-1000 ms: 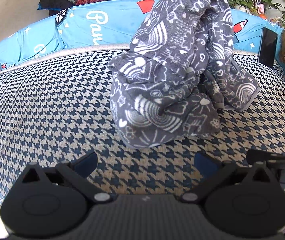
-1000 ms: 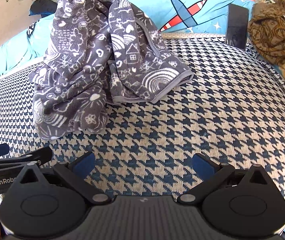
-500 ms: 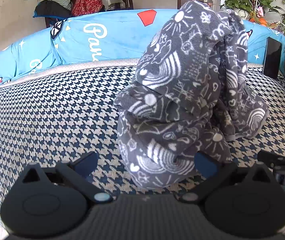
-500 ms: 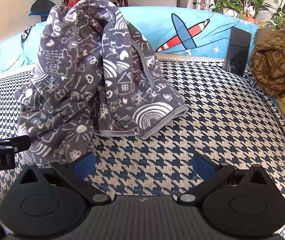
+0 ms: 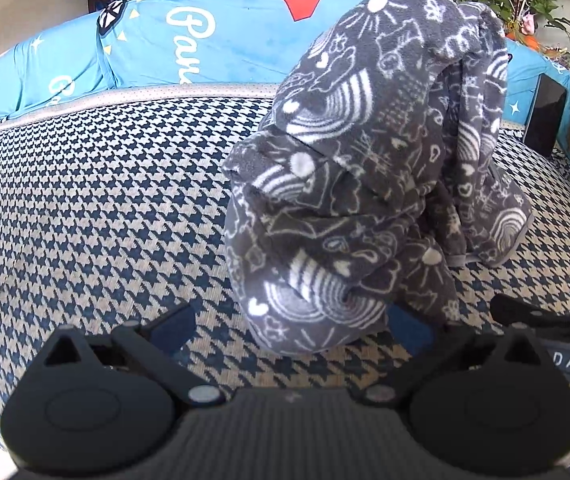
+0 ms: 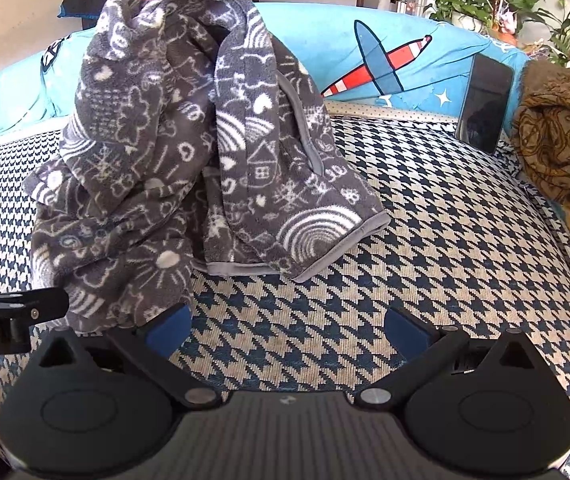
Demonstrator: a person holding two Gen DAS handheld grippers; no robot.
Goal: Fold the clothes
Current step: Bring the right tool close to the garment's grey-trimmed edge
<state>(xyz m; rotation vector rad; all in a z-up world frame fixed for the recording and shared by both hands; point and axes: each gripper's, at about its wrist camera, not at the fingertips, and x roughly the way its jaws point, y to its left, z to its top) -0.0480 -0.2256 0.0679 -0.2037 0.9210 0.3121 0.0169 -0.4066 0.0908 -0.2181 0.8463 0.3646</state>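
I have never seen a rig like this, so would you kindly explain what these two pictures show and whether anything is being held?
There is no robot arm: a person holds a two-finger claw in each hand, and each claw has a camera looking forward along its fingers. One picture is from the left claw, the other from the right claw; the black shapes at the bottom are each claw's own body. Both look at a crumpled grey fleece garment heaped on a houndstooth cushion. A phone leans against the blue backrest, beside a brown cloth. Both claws are open and hold nothing; the left one's fingers reach around the garment's near edge.
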